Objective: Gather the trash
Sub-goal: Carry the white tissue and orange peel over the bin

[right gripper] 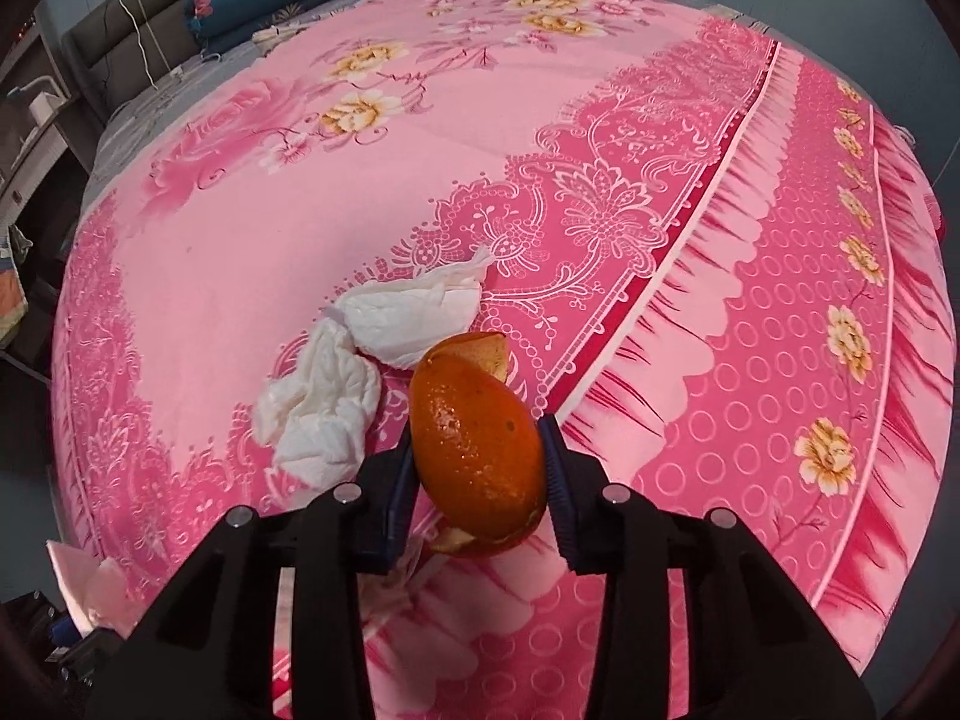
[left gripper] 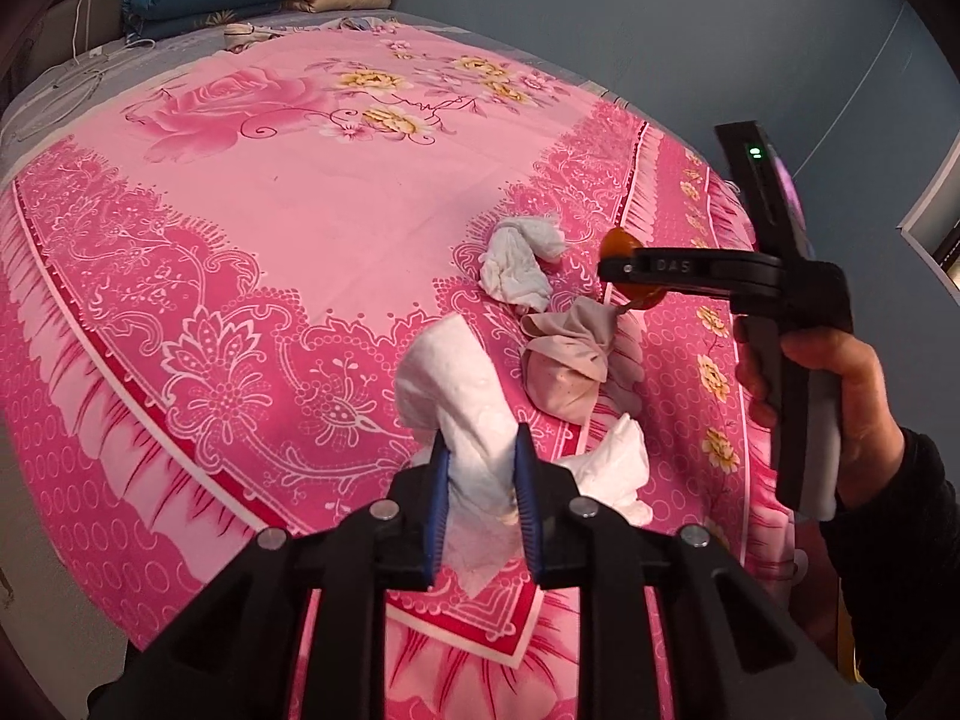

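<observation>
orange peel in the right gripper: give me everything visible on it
The orange peel is a curved, cupped piece of glossy, pitted orange rind, with a paler inner side showing at its torn upper edge and at the lower edge. It stands roughly upright, pinched at its sides between the blue pads of the right gripper, lifted clear of the pink floral bedspread. Nothing else touches it.

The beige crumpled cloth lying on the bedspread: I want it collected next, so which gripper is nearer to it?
Right. The right gripper, shut on an orange peel, hangs just above the beige cloth. The left gripper, shut on a white tissue, sits nearer the camera.
</observation>
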The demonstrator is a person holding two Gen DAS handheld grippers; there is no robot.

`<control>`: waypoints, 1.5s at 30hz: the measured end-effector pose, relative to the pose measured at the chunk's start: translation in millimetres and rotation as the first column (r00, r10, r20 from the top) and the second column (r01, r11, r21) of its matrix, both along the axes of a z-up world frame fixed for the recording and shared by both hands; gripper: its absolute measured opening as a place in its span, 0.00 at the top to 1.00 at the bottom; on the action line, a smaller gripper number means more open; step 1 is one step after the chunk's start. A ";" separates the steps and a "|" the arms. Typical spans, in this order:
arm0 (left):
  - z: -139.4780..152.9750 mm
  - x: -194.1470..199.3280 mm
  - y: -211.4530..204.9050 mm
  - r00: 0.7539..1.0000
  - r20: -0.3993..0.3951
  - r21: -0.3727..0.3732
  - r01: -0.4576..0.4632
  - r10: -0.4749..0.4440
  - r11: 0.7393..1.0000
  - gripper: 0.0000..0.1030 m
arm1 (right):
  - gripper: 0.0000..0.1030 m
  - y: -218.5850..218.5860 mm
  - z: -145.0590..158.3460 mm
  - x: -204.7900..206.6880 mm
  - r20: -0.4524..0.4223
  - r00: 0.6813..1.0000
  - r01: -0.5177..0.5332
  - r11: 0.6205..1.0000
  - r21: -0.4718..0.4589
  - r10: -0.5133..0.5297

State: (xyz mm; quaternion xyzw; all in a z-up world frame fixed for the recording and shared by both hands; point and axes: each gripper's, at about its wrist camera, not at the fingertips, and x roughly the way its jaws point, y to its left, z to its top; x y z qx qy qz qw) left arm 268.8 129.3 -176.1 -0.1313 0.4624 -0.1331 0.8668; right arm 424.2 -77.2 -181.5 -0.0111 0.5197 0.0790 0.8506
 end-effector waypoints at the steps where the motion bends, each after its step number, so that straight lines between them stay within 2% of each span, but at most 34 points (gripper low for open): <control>1: 1.2 -2.5 -0.1 1.000 0.001 0.002 -0.001 0.001 1.000 0.82 | 0.65 -1.0 4.4 -4.2 0.005 1.000 -0.002 1.000 0.004 0.002; 6: 11.7 -17.7 -3.2 1.000 0.014 0.020 -0.010 0.010 1.000 0.82 | 0.65 -10.4 32.4 -34.6 0.034 0.999 -0.013 0.999 0.032 0.011; 12: 29.5 -36.2 -7.1 0.999 0.036 0.005 -0.021 0.021 1.000 0.82 | 0.65 -24.0 59.8 -75.2 0.059 0.998 -0.020 0.997 0.074 0.015; 18: 47.1 -54.7 -18.8 0.998 0.064 -0.012 -0.002 0.003 1.000 0.82 | 0.65 -38.7 78.8 -117.7 0.063 0.998 -0.023 0.993 0.120 0.015; 24: 52.2 -70.9 -37.5 0.997 0.069 -0.006 0.025 -0.024 1.000 0.82 | 0.65 -55.9 90.3 -157.8 0.064 0.998 -0.012 0.989 0.150 0.003; 35: 61.1 -90.6 -74.1 0.995 0.063 -0.010 0.084 -0.083 0.996 0.82 | 0.65 -99.7 119.3 -226.1 0.097 0.993 0.040 0.977 0.210 -0.061; 40: 64.6 -94.8 -89.7 0.993 0.053 -0.037 0.106 -0.104 0.994 0.82 | 0.65 -124.6 131.4 -245.3 0.111 0.988 0.076 0.969 0.236 -0.104; 45: 72.1 -101.5 -110.6 0.988 0.068 -0.022 0.143 -0.141 0.990 0.82 | 0.65 -148.5 142.8 -264.8 0.127 0.981 0.109 0.956 0.271 -0.147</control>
